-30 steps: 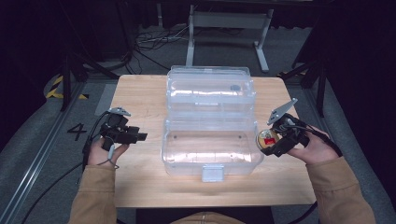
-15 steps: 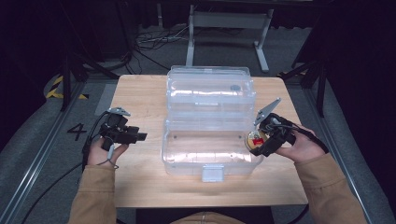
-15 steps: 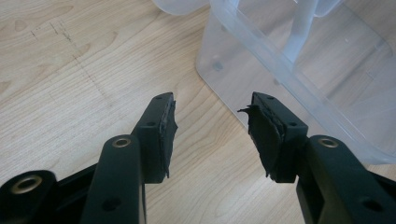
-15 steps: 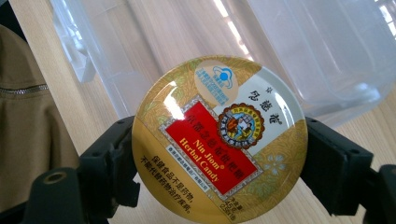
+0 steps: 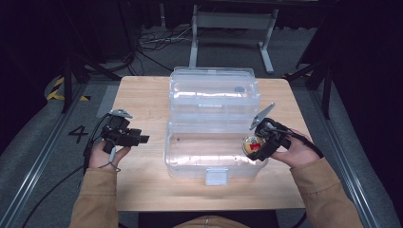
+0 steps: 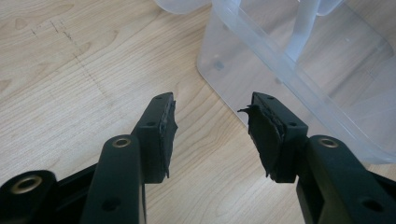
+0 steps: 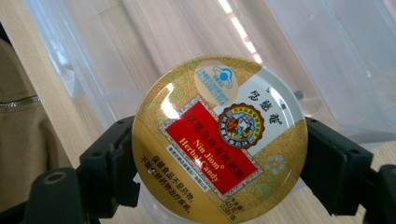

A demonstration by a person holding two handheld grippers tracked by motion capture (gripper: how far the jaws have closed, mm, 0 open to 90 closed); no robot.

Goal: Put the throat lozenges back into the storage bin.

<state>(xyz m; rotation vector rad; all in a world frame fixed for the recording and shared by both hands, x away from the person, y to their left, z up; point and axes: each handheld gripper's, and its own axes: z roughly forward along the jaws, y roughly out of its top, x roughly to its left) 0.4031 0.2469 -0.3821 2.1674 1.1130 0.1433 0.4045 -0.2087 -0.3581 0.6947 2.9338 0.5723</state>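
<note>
One candy tin (image 7: 218, 140), pinched flat between the right gripper (image 5: 256, 145) jaws.
Held over the clear box (image 5: 214, 164) at its 3 o'clock end; left gripper (image 6: 212, 126) gapes empty.

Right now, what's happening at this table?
A person at a wooden table works with a gripper in each hand. The right gripper is shut on a round candy tin and holds it at the right end of an open clear plastic box. The left gripper hangs open and empty above the table, left of the box.
</note>
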